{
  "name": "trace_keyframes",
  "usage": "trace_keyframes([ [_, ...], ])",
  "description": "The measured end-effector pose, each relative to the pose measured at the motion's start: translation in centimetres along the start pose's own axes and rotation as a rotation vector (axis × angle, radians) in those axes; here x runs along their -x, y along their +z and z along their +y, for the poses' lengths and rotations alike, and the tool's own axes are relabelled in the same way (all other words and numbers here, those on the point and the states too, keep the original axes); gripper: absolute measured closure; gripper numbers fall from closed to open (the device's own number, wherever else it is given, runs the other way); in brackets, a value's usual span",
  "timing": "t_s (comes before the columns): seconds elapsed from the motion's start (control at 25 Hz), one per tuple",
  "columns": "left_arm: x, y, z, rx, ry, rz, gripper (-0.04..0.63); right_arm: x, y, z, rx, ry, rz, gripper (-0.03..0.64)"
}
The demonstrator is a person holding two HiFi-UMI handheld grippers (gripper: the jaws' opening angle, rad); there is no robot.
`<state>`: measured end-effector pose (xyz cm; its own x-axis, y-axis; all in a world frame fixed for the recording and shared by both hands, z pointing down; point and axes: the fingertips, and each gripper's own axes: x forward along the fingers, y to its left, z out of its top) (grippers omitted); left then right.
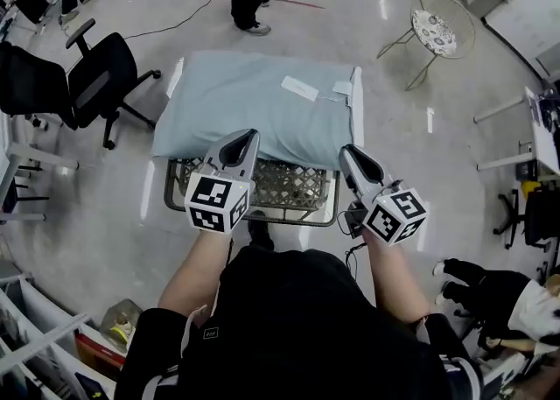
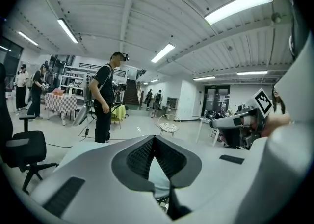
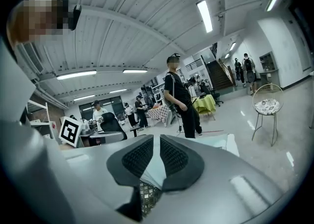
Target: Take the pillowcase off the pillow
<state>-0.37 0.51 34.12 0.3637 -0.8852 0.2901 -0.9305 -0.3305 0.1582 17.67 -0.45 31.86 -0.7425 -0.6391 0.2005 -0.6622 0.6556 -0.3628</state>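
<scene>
Pillow (image 1: 245, 96) edge right by both jaws

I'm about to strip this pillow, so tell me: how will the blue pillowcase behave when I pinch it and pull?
The pillowcase looks like thin, softly creased cloth, so it will probably be floppy and bunch up. The plump pillow inside seems light for its size and may drag along off the wire basket unless held.
</scene>
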Motion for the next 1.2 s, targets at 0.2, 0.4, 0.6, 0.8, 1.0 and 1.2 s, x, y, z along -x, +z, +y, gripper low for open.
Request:
trace_keyframes([
  [0.2, -3.0, -0.9, 1.3, -0.008, -0.074, 0.05, 0.591, -1.3, -0.6, -1.9, -0.027, -0.094, -0.001, 0.563],
  [0.4, -5.8, -1.8, -0.4, -0.031, -0.154, 0.099, 0.591, 0.0, -1.5, -5.5, -0.05, -0.204, -0.001, 0.554],
  [0.6, -8.4, -2.5, -2.6, -0.041, -0.182, 0.13, 0.591, 2.3, -3.1, -9.8, -0.084, -0.276, 0.016, 0.549],
  [0.8, -11.3, -4.2, -6.2, -0.039, -0.2, 0.181, 0.591, 4.6, -5.4, -14.9, -0.134, -0.299, 0.059, 0.526],
  [1.0, -13.2, -6.8, -9.9, -0.05, -0.205, 0.26, 0.578, 6.0, -8.7, -18.9, -0.215, -0.27, 0.119, 0.486],
  [1.2, -15.6, -10.3, -11.2, -0.062, -0.193, 0.332, 0.532, 5.6, -13.0, -21.7, -0.261, -0.237, 0.201, 0.453],
])
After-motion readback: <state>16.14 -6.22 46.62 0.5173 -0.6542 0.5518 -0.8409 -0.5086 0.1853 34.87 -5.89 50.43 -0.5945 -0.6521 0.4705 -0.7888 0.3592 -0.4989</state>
